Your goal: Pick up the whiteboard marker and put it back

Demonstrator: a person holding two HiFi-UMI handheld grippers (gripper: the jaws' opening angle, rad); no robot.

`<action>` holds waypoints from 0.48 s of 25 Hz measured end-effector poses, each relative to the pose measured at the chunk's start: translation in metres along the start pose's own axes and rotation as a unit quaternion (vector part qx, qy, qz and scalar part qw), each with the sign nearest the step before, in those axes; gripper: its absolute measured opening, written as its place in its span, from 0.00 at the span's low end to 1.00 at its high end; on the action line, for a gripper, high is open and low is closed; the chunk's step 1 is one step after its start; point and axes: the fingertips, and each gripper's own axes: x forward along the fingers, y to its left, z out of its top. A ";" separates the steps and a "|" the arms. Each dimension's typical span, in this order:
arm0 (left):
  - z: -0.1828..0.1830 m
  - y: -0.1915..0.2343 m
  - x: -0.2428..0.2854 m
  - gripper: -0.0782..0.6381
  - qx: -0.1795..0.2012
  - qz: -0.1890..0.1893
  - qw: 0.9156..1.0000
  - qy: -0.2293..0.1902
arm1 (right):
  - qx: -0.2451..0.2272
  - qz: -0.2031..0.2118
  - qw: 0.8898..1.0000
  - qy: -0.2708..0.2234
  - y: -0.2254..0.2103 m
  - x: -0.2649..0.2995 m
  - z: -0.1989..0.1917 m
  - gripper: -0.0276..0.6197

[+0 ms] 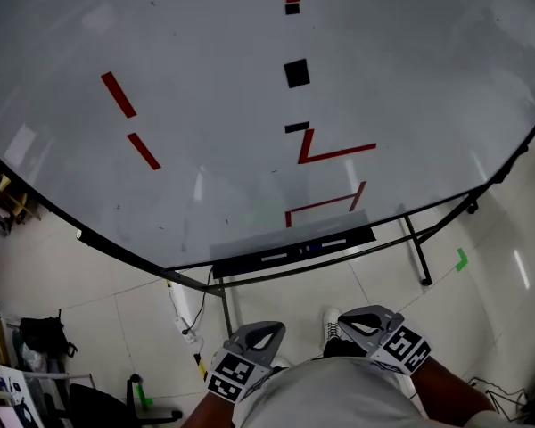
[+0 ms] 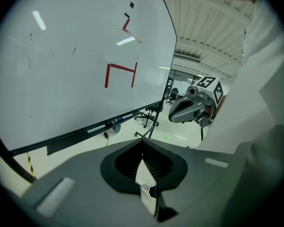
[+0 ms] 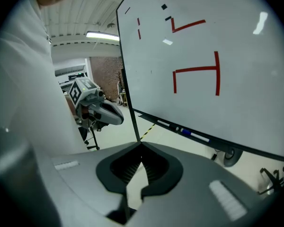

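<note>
The whiteboard marker (image 1: pixel 314 249) lies in the black tray (image 1: pixel 236 265) along the whiteboard's (image 1: pixel 205 78) lower edge, at twelve o'clock from both grippers. The left gripper (image 1: pixel 259 333) and right gripper (image 1: pixel 366 321) are clenched and empty at the person's waist. Open floor (image 1: pixel 285 297) separates them from the tray.

The right gripper (image 3: pixel 141 145) has its jaws closed tip to tip, with nothing between them. Ahead and to its right stands the whiteboard (image 3: pixel 236 32) with red marks. A blue-capped marker (image 3: pixel 194 135) lies on the tray (image 3: pixel 236 148) beneath. The left gripper (image 3: pixel 109 113) hangs to its left.
</note>
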 end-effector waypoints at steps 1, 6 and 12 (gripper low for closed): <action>0.007 0.003 0.008 0.13 -0.001 0.004 1.000 -0.002 | -0.001 0.006 1.000 -0.006 -0.011 0.001 0.005 0.05; 0.042 0.013 0.045 0.13 -0.010 0.030 0.999 -0.014 | 0.002 0.027 1.000 -0.012 -0.065 -0.001 0.015 0.05; 0.071 0.034 0.068 0.13 -0.010 0.078 0.997 -0.017 | -0.050 0.048 0.998 -0.006 -0.110 -0.004 0.022 0.05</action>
